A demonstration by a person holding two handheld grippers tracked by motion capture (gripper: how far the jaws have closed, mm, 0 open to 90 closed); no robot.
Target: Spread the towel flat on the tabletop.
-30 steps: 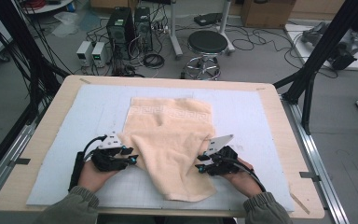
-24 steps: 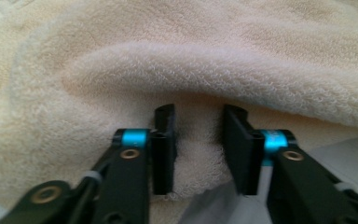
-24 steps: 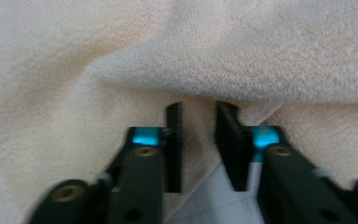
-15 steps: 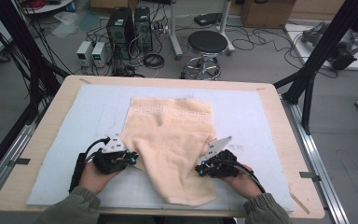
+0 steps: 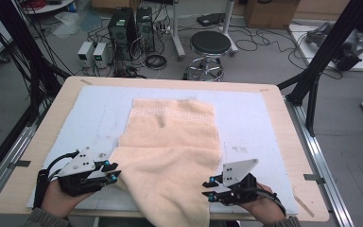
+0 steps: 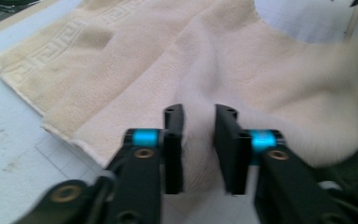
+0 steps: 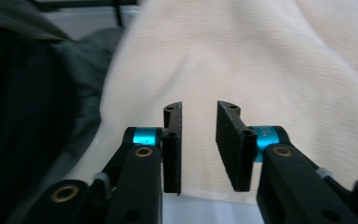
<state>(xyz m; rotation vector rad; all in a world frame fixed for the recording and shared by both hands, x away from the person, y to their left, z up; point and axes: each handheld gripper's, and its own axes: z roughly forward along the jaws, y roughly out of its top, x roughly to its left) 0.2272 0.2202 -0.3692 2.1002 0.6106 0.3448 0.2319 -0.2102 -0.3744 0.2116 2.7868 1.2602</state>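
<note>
There are two grippers. The left gripper sits at the near left of the worktop. Its jaws have just been opening, and they stand a little apart now. In the left gripper view the towel lies in the gap between them, but the pads do not press on it. The right gripper sits at the near right. Its jaws have just been opening too, and they are apart with nothing squeezed between them.

There is one towel, soft and cream, in the middle of a pale blue mat. Its near half is folded and bunched up, and it hangs over the near edge, where its end is cut off. Its far half lies flat and shows a key pattern.

Both gripper views are blurry, so the towel's edges are hard to make out there.
</note>
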